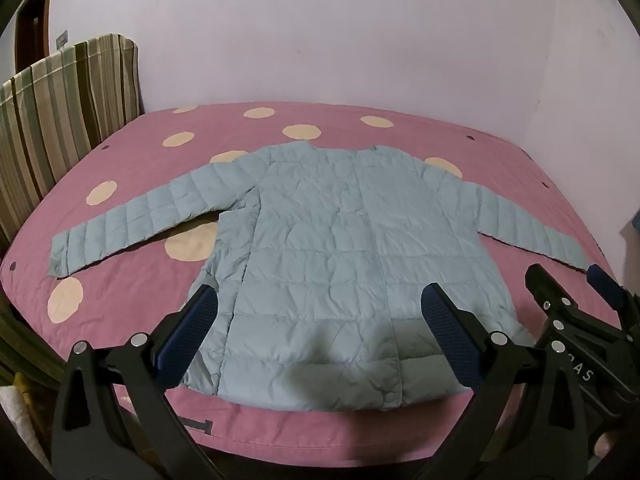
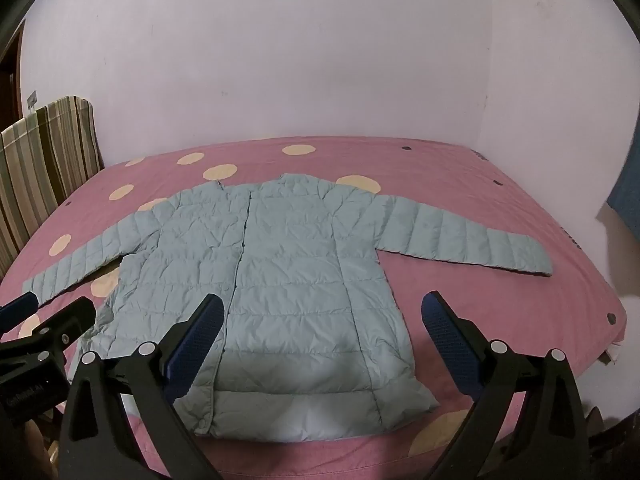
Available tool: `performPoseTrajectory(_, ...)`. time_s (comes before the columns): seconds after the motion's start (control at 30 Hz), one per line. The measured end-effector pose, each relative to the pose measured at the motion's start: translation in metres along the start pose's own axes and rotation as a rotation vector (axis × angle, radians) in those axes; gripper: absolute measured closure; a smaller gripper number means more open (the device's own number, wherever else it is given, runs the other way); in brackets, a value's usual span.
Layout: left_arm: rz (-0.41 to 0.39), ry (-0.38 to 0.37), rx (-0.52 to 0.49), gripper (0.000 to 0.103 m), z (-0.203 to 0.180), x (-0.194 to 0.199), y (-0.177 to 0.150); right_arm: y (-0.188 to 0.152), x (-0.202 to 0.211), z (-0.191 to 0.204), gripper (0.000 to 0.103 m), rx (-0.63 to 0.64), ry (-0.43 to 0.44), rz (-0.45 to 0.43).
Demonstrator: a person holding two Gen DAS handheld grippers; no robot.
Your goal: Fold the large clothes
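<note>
On the black body of the right tongs (image 1: 568, 280), seen in the left wrist view at the bed's near right corner, the white letters "AS" can be read; more letters before them are cut off. The small print on the left tongs (image 2: 48, 304) is too blurred to read.

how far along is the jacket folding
Done: the light blue puffer jacket is laid flat on the pink bedspread, both sleeves spread out. In hand: nothing; the left tongs and right tongs hover open above its hem. Left: every fold, sleeves and body.
</note>
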State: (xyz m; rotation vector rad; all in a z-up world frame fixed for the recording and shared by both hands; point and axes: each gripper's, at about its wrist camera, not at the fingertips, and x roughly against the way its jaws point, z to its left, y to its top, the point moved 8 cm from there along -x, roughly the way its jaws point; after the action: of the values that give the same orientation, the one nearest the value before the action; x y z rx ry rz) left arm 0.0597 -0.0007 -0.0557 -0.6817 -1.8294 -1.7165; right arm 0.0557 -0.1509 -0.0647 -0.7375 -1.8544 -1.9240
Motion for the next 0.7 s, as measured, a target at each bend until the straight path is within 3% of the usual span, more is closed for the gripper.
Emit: performPoseTrajectory(0.7, 0.000, 0.002, 0.001, 0.002, -0.0002, -0.0002, -0.0006, -0.0002, 0.0012, 0.0014, 0.005, 0.001, -0.001, -0.001)
